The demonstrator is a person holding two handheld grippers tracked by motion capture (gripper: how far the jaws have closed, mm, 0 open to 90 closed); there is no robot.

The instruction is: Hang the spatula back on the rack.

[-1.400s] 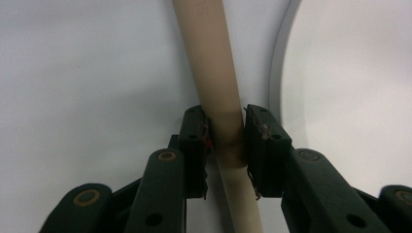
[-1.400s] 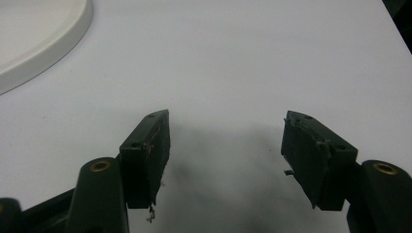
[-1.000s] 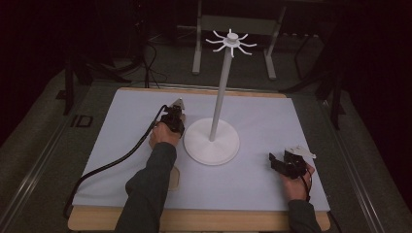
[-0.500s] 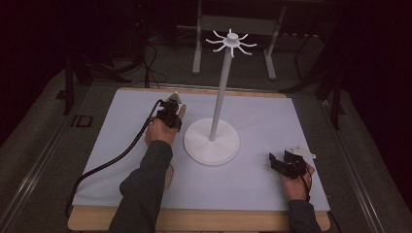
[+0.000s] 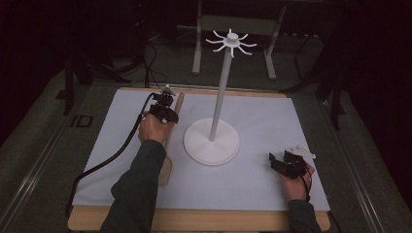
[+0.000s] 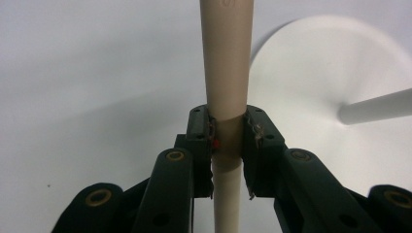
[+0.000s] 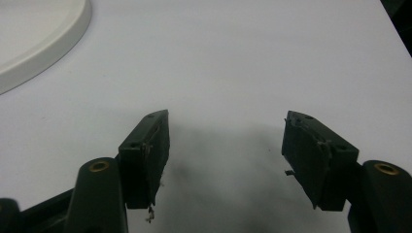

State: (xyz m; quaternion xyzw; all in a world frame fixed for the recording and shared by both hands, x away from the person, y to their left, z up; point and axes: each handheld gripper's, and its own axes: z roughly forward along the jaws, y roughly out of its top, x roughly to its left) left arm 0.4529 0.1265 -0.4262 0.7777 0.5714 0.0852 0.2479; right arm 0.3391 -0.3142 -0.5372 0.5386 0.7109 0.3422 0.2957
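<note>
I find the left gripper (image 5: 164, 109) clamped on a long tan wooden utensil (image 5: 178, 106); in the left gripper view the jaws press on both sides of its round handle (image 6: 226, 87), which runs straight up between them, and a small red mark shows at the inner face of the left jaw. In the high view the utensil lies slanted along the left part of the table (image 5: 272, 224): its handle end stands up beside the gripper, while its broader rounded end (image 5: 165, 171) sits low near the front of the white sheet (image 5: 272, 116), partly hidden behind the person's left sleeve (image 5: 138, 194). Whether that lower end touches the sheet I cannot tell. Just to the right of the utensil stands a white stand (image 5: 212, 141), with a round base, a slim upright pole and a crown of short prongs at the top. The right gripper (image 5: 284, 164) rests low at the right front of the sheet, well apart from the stand; the right gripper view shows its jaws spread wide over bare white sheet, nothing between them, with the edge of the stand's base (image 7: 43, 39) at upper left.
</note>
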